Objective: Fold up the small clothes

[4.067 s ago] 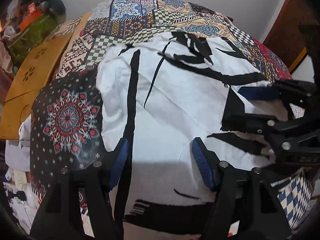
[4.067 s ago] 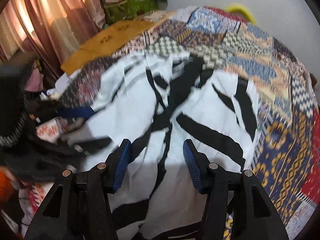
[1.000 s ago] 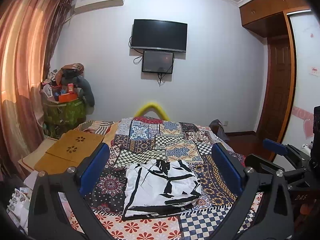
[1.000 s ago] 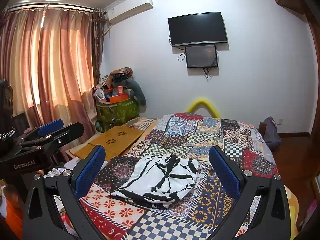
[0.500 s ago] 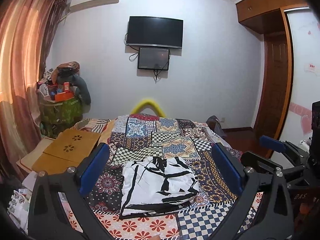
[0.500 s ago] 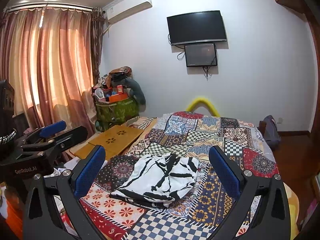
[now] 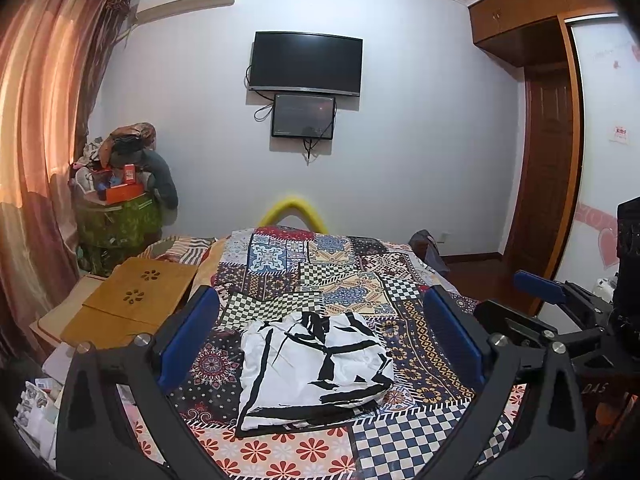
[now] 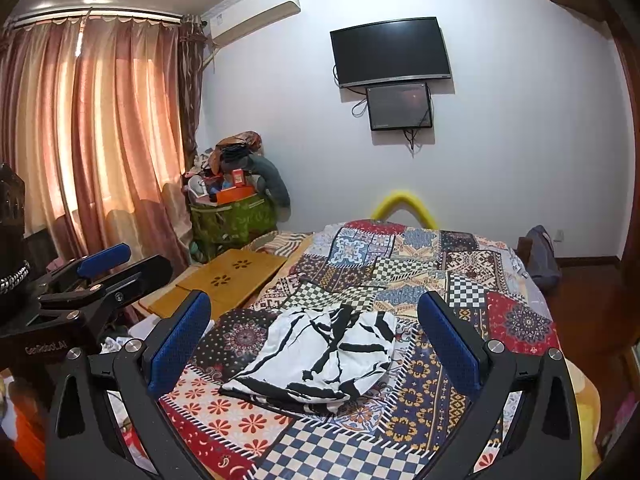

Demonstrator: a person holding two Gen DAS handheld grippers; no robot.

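On the patchwork bed point(image 7: 420, 320), the folded garment point(image 7: 316, 364) has been released; both grippers point(image 7: 320, 340) point(image 8: 316, 340) are pulled back, spread wide, empty.

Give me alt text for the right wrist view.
A folded black-and-white garment lies on a patchwork bedspread, framed by the right gripper with its jaws wide open and empty. The left gripper shows at left, a TV on the wall.

bed point(image 7: 344, 272) | patchwork quilt point(image 7: 416, 344) | 1 folded black-and-white garment point(image 7: 316, 364) on top
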